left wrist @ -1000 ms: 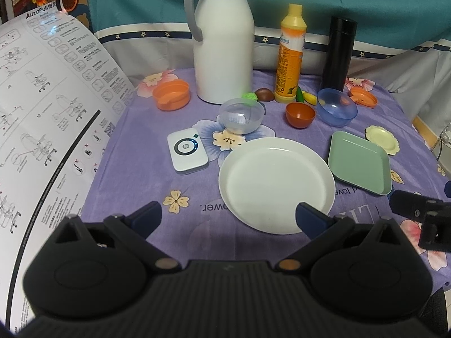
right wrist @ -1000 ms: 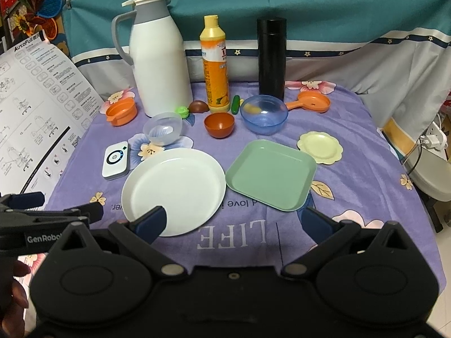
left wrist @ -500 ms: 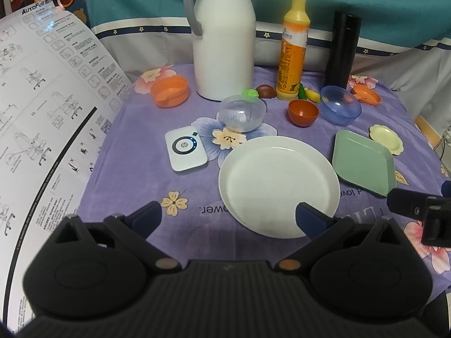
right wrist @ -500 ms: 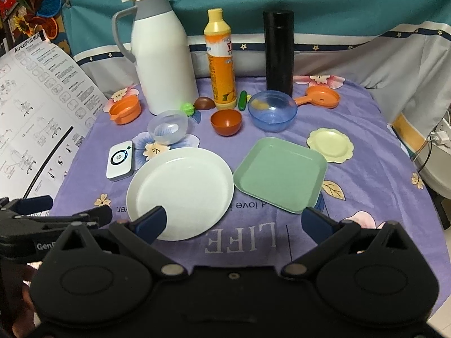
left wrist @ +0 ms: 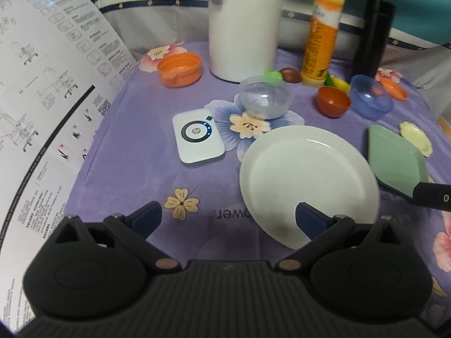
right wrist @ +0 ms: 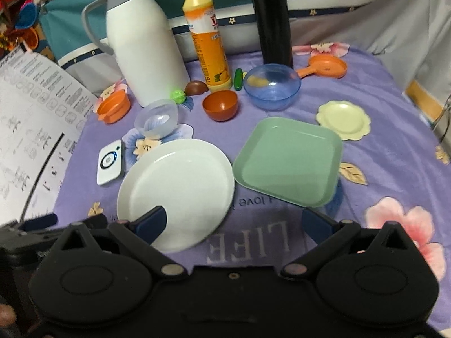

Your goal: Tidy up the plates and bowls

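A large white round plate (left wrist: pixel 307 180) (right wrist: pixel 180 186) lies at the front of the purple tablecloth. To its right sits a green square plate (right wrist: pixel 287 160) (left wrist: pixel 394 160), then a small yellow scalloped plate (right wrist: pixel 342 119) (left wrist: pixel 417 138). Behind them stand a clear bowl (right wrist: pixel 156 118) (left wrist: pixel 265 100), a brown-orange bowl (right wrist: pixel 221 105) (left wrist: pixel 332 102) and a blue bowl (right wrist: pixel 272 86) (left wrist: pixel 370 95). My left gripper (left wrist: pixel 228 219) is open and holds nothing, low over the cloth by the white plate's front-left edge. My right gripper (right wrist: pixel 234 222) is open and holds nothing, in front of the white and green plates.
A white thermos jug (right wrist: pixel 143 50), an orange bottle (right wrist: pixel 207 39) and a black flask (right wrist: pixel 273 19) line the back. A white gadget (left wrist: pixel 198 138), an orange cup (left wrist: pixel 180 69) and an orange pan (right wrist: pixel 327 67) lie around. A printed sheet (left wrist: pixel 42 90) stands at the left edge.
Both grippers have moved forward and lower toward the table, so the plates look larger and nearer. Both stay open. No dish has moved.
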Available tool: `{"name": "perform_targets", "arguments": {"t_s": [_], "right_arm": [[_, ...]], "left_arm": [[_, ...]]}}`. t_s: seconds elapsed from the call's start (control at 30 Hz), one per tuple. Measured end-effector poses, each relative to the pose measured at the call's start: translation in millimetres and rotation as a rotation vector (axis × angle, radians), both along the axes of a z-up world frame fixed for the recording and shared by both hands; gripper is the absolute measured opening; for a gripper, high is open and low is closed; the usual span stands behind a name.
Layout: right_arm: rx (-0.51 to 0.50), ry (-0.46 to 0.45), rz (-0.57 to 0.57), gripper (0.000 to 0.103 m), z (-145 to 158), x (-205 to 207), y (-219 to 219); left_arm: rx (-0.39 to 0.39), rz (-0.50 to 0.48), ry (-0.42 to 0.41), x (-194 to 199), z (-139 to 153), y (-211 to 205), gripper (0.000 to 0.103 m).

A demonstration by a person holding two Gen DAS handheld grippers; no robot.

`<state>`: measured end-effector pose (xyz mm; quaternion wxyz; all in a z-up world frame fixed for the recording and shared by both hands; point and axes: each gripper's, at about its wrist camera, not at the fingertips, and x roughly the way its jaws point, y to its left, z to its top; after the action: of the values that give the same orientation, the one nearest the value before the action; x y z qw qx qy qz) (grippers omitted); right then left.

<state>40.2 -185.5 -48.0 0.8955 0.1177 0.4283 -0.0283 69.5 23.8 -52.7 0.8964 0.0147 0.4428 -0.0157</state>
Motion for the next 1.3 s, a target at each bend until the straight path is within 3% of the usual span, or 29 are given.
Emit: {"name": "perform_targets", "arguments": {"t_s": [0.13,0.2,0.33,0.4,0.5,0.53,0.73,0.87,0.9,1.3], "right_arm": [[0.044,0.026,-0.003,0.084,-16.2,18.8,0.4],[0.064,0.052,-0.001,0.077,-26.5,25.7,2.0],[0.08,0.086,-0.004,0.071,-42.1,36.3,4.5],[0.088,0.095,-0.007,0.067,-48.9,43.3,4.7],[0.092,0.104,-0.013,0.058,-57.3,51.3,5.6],[0.094,0.107,-0.013,0.051,-59.8,53.8,5.6],[0.096,0.104,-0.028,0.039,-71.6,63.7,4.8],[0.083,0.094,-0.017,0.028,-74.4,70.6,9.7],[0.076,0.092,-0.019,0.026,-74.1,71.3,11.4],[0.065,0.088,0.062,0.025,-46.6,50.4,43.3]], "left_arm": [[-0.016,0.005,0.011,19.9,-16.4,0.0,0.103],[-0.021,0.0,0.015,28.3,-23.0,-1.4,0.098],[-0.029,-0.005,0.031,43.6,-35.4,-3.9,0.091],[-0.033,-0.008,0.044,51.1,-41.0,-5.0,0.08],[-0.049,-0.012,0.066,59.1,-47.7,-6.0,0.071],[-0.053,-0.014,0.071,61.3,-49.8,-6.5,0.07],[-0.067,-0.035,0.073,69.3,-57.1,-11.9,0.061],[-0.083,-0.069,0.06,69.8,-55.7,-18.8,0.037],[-0.069,-0.066,0.055,68.9,-54.7,-20.7,0.037],[-0.018,-0.027,0.004,28.3,-16.8,9.6,0.031]]}}
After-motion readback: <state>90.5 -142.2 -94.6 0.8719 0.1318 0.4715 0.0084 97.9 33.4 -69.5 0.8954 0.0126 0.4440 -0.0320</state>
